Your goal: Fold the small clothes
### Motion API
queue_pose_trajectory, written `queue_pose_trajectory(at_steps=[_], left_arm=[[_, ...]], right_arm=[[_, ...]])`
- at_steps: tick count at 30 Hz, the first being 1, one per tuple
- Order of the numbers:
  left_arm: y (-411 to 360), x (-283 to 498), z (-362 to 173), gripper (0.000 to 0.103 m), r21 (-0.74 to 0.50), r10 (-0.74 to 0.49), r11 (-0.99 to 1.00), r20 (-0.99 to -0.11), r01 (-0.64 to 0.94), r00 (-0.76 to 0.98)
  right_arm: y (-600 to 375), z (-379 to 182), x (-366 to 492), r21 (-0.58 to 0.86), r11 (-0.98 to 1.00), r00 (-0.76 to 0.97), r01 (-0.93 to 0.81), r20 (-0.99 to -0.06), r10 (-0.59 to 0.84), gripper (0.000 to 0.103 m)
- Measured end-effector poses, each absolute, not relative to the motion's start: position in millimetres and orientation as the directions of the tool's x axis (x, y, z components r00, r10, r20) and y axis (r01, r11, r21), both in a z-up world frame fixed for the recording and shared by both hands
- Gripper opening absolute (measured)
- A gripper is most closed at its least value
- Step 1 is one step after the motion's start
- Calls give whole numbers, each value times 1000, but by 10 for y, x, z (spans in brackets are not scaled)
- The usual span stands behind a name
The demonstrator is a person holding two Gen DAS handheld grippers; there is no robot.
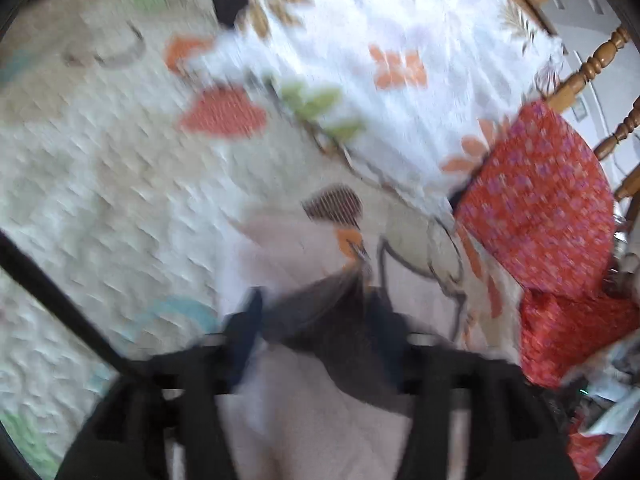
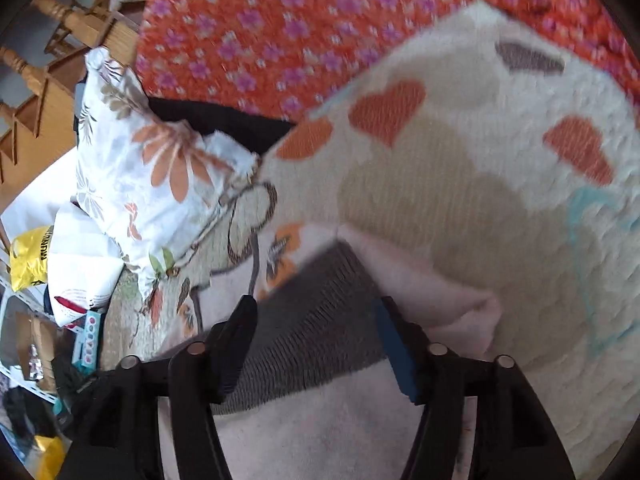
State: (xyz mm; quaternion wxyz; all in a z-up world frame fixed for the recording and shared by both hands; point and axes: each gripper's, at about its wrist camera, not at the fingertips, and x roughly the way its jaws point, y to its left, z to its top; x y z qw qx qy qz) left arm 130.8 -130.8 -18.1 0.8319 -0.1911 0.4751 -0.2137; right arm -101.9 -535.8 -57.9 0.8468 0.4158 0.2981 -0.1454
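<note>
A small pale pink garment (image 1: 304, 412) with a grey ribbed band (image 1: 332, 320) lies on a cream patterned blanket (image 1: 100, 168). In the blurred left wrist view my left gripper (image 1: 316, 304) stands open right over the grey band, one finger on each side. In the right wrist view the same pink garment (image 2: 320, 432) and its grey band (image 2: 312, 332) lie between the fingers of my right gripper (image 2: 316, 312), which is open and holds nothing. A folded pink edge (image 2: 460, 312) sticks out to the right.
A white floral pillow (image 2: 152, 160) lies beside the blanket. A red flowered cloth (image 2: 280, 32) lies beyond it, also seen in the left wrist view (image 1: 548, 208). A wooden chair (image 1: 592, 60) stands behind. Bags and clutter (image 2: 48, 280) sit at the left.
</note>
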Motion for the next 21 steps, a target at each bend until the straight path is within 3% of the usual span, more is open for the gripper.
queue_pose_trajectory(at_steps=[7, 21], left_arm=[[-1072, 1252, -54, 73, -552, -551, 820, -691, 151, 467], [-874, 660, -273, 73, -314, -434, 878, -839, 361, 327]], right_arm=[[-5292, -414, -1164, 565, 641, 763, 518, -645, -48, 67], [-4767, -229, -1616, 443, 739, 720, 508, -689, -82, 68]])
